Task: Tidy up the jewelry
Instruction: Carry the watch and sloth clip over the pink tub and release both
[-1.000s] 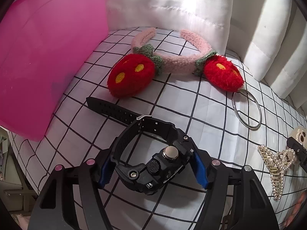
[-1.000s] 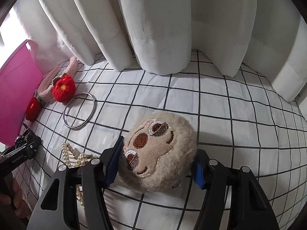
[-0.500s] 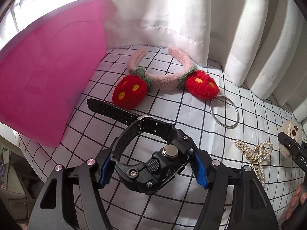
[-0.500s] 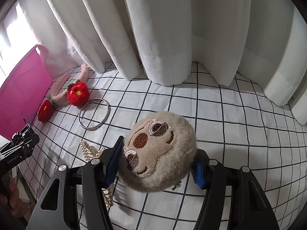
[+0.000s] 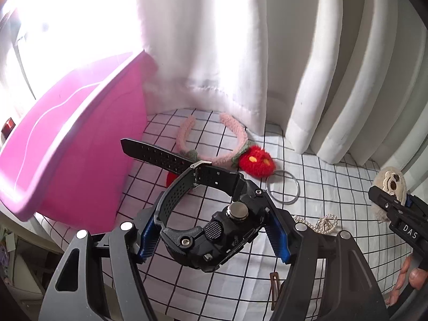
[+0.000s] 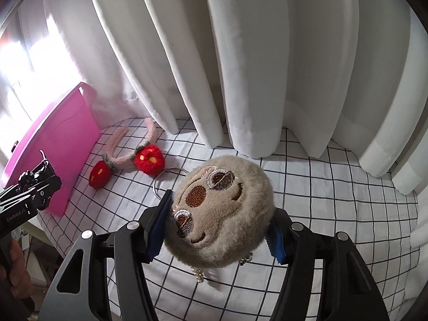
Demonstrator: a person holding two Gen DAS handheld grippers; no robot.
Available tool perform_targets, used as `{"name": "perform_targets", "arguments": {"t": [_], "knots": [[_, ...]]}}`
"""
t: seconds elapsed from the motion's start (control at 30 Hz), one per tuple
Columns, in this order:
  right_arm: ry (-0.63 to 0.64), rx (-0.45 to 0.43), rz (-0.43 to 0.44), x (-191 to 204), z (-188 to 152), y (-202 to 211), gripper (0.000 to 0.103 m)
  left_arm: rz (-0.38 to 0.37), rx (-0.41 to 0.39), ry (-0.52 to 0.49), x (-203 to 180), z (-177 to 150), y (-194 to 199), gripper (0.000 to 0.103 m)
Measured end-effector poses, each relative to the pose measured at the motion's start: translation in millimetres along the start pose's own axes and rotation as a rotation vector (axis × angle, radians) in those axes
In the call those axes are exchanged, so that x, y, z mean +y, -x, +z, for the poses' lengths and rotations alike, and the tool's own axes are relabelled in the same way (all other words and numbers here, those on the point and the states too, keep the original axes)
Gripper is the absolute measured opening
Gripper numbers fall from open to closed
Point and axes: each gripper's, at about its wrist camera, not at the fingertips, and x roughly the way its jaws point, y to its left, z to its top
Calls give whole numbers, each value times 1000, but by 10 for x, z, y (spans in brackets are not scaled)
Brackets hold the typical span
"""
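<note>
A white curtain (image 6: 240, 61) is hanging behind the checked cloth (image 6: 334, 187), and a big pink bin (image 5: 67, 144) is standing at the cloth's left edge — the likely place for the pieces now being carried, as I judge it. The left gripper (image 5: 214, 235) is pinching a black watch (image 5: 211, 230) by its case, holding it clear of the cloth; the bin is lying up and to the left of these jaws, so the left hand is the nearer of the two. The watch strap is running away from the jaws, its free tail pointing up-left toward the bin wall. The right gripper (image 6: 216, 227) is squeezing a round plush sloth face (image 6: 219, 208) between its pads, the face tilting up toward the camera, well to the right of the bin. Lying on the cloth are a pink strawberry headband (image 5: 214, 144), a metal ring (image 5: 282, 187), a pearl hair clip (image 5: 321, 220) and — smallest — a brown clip (image 5: 275, 286) near the front edge.
</note>
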Motion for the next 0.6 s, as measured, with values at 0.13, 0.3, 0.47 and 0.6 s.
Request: {"name": "perform_targets", "arguments": {"t": [0.13,0.3,0.47,0.6], "knots": [[30,-32,15,214,139,182,60,-8,-55,4,134,186,283,66],[74,-77,50,570,341,363,60,-6,-118,30,408,376,586,66],[134,-111,107,1020,557,372,60,53,-164,64,786,477,785,66],[180,-129,180,1472,735,312,60,102,-172,112,1167,540,825,66]]}}
